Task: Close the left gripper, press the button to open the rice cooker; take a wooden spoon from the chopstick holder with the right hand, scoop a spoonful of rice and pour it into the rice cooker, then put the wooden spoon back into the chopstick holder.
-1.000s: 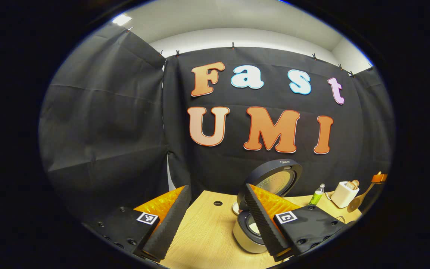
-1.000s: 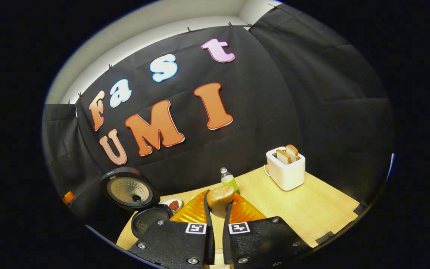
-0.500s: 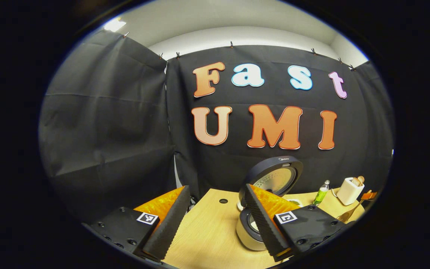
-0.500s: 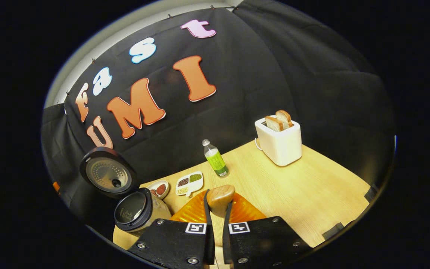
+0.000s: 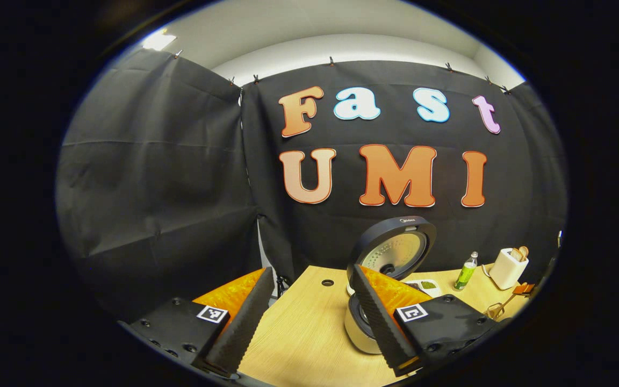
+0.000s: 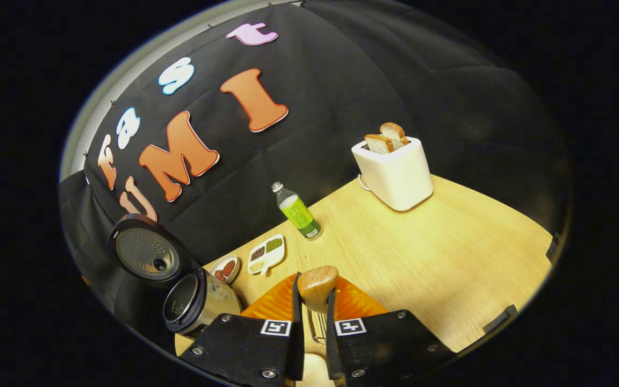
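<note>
- The left gripper (image 5: 309, 317) has its two fingers spread wide apart, with nothing between them and nothing touching either one; bare table (image 5: 299, 333) shows through the gap.
- In the left gripper view the rice cooker (image 5: 360, 328) stands on the table just behind the right-hand finger, which covers part of its body. Its lid (image 5: 395, 250) is raised and tilted back, showing the perforated inner plate.
- The right gripper (image 6: 312, 322) has its fingers drawn close together, clamped on the handle of the wooden spoon (image 6: 316, 285); the rounded end of the handle sticks up between the fingertips.
- Through the narrow slit below the handle a wire object is faintly visible, too small to identify.
- In the right gripper view the rice cooker (image 6: 194, 309) sits at the lower left with its lid (image 6: 145, 252) open, well apart from the spoon.
- Beside the cooker lie a small round dish (image 6: 225, 267) with reddish contents and a divided dish (image 6: 266, 253) holding grains in separate compartments.
- A green bottle (image 6: 294, 210) stands upright beyond the dishes, and a white toaster (image 6: 394, 172) with two slices of bread sits farther back on the table.
- In the left gripper view, at the far right edge of the table, the wooden spoon (image 5: 508, 301) appears small, near the toaster (image 5: 507, 267) and bottle (image 5: 466, 272).
</note>
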`<state>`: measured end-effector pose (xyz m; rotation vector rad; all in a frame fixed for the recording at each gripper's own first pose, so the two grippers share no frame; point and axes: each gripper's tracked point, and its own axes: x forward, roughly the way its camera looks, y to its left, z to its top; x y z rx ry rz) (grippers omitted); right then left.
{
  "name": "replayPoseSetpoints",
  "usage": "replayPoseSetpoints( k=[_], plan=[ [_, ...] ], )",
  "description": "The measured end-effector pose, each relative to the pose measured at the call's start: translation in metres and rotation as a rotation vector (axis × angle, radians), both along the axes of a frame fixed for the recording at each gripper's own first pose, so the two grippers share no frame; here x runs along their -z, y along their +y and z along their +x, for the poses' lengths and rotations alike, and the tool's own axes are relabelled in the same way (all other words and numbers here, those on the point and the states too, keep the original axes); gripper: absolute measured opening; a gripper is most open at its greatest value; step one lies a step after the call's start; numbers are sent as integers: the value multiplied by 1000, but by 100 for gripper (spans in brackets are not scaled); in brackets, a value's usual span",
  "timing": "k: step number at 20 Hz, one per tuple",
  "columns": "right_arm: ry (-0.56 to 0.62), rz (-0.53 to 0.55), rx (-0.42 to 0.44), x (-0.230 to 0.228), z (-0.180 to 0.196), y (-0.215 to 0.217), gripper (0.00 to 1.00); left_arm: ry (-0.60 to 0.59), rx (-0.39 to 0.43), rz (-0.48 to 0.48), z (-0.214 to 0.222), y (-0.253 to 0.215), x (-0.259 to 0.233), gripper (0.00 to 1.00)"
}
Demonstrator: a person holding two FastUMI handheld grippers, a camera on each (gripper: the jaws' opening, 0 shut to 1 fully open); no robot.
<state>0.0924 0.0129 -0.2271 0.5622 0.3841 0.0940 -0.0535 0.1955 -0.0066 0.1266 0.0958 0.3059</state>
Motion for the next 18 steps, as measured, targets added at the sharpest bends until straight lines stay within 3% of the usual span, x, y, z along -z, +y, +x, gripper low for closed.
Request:
replayPoseSetpoints(
  k=[4,6,8,9,10,12,14,18],
  plan=[
    [34,-4,16,2,0,-19,26,-10,-14,17,-3,-5,0,95],
    [46,-23,40,1,-2,-37,42,-7,-4,19,0,-14,0,95],
    [63,-23,48,-4,-7,-49,50,-10,19,11,4,-26,1,95],
    [63,-25,53,-9,-8,-55,66,-12,30,5,6,-33,1,95],
    [59,-34,60,-15,-12,-61,77,-13,38,0,8,-38,1,95],
    [45,-74,67,-31,-15,-72,90,-14,53,-14,13,-48,1,95],
    [25,-116,66,-56,-18,-79,95,-6,68,-29,18,-58,5,95],
    [-73,-190,62,-123,-21,-89,94,-7,91,-35,30,-76,-2,95]
  ],
)
